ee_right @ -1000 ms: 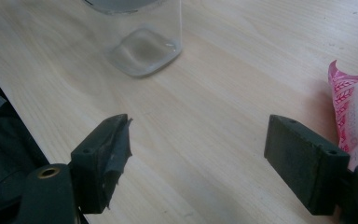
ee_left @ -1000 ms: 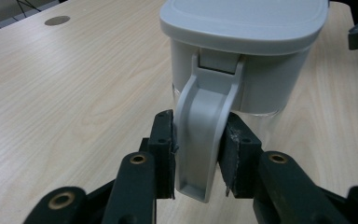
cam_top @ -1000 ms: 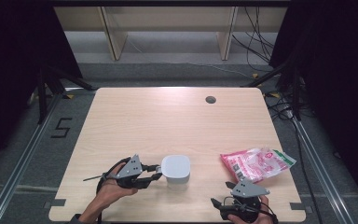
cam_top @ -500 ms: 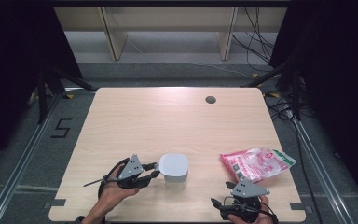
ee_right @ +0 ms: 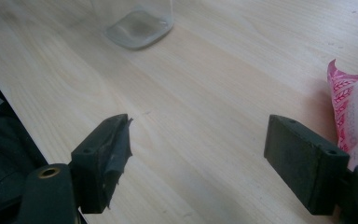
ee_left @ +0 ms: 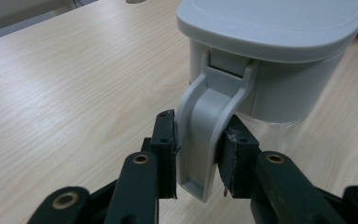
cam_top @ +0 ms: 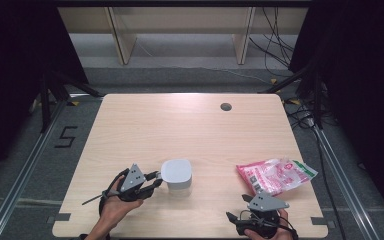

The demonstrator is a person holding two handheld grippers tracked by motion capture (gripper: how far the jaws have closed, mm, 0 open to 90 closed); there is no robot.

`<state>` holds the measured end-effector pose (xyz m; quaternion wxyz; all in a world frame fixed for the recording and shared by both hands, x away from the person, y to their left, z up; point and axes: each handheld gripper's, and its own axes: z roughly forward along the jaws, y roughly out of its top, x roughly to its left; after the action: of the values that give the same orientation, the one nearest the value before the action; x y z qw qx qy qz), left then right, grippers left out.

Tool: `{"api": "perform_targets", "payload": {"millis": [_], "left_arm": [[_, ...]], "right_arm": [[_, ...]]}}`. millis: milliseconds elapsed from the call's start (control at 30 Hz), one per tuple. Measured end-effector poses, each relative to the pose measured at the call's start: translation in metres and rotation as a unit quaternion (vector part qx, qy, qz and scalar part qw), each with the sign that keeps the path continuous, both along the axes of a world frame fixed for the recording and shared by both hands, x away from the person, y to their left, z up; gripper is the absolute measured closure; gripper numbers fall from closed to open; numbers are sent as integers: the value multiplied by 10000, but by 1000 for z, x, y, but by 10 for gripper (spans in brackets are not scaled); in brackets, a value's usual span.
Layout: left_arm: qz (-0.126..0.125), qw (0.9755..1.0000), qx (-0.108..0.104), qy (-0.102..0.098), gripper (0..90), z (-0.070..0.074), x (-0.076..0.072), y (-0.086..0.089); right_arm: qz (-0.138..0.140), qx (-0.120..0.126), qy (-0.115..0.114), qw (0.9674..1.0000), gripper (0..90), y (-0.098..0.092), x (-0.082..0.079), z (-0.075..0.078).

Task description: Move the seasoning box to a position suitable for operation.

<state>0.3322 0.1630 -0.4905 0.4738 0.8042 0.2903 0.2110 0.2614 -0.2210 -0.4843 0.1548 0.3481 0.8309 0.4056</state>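
A clear container with a grey lid (cam_top: 176, 172) stands on the wooden table (cam_top: 190, 125), front left of centre. My left gripper (cam_top: 156, 179) reaches it from the left and is shut on the grey latch (ee_left: 209, 126) that hangs from the lid (ee_left: 270, 28). In the left gripper view the pads of this gripper (ee_left: 198, 154) press on both sides of the latch. My right gripper (cam_top: 247, 212) rests near the table's front edge, and its jaws stand open (ee_right: 198, 163) over bare wood. A pink printed bag (cam_top: 275, 175) lies just beyond it, at the right (ee_right: 354, 112).
A small round dark hole (cam_top: 225, 106) sits in the table top near the far edge. The container's clear base (ee_right: 140, 25) appears at the top of the right gripper view. The table's front edge runs close under both hands.
The left gripper and the container have shifted slightly to the left together. The right gripper and the pink bag have stayed put.
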Motion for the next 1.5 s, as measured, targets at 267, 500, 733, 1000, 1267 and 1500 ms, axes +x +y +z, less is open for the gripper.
{"api": "perform_targets", "payload": {"millis": [267, 500, 733, 1000, 1267, 1500], "left_arm": [[-403, 9987, -44, 302, 650, 4, -15, -2], [-581, 9976, -57, 383, 677, 5, -20, -5], [-541, 9976, -227, 379, 681, 3, -23, -16], [-720, 9946, -380, 646, 673, 0, -22, -34], [-611, 9956, -385, 602, 678, -1, -14, -44], [-624, 9958, -341, 584, 679, 0, -4, -55]], "right_arm": [[9, 8, -6, 10000, 236, 1, 0, 0], [65, 4, 44, 10000, 236, 1, 1, 0], [-36, -40, -58, 10000, 236, 1, 0, 0], [-22, 14, 11, 10000, 236, 1, 0, -1], [-99, 1, -18, 9999, 236, 1, 0, 0], [-97, 1, -20, 10000, 236, 1, 0, 0]]}}
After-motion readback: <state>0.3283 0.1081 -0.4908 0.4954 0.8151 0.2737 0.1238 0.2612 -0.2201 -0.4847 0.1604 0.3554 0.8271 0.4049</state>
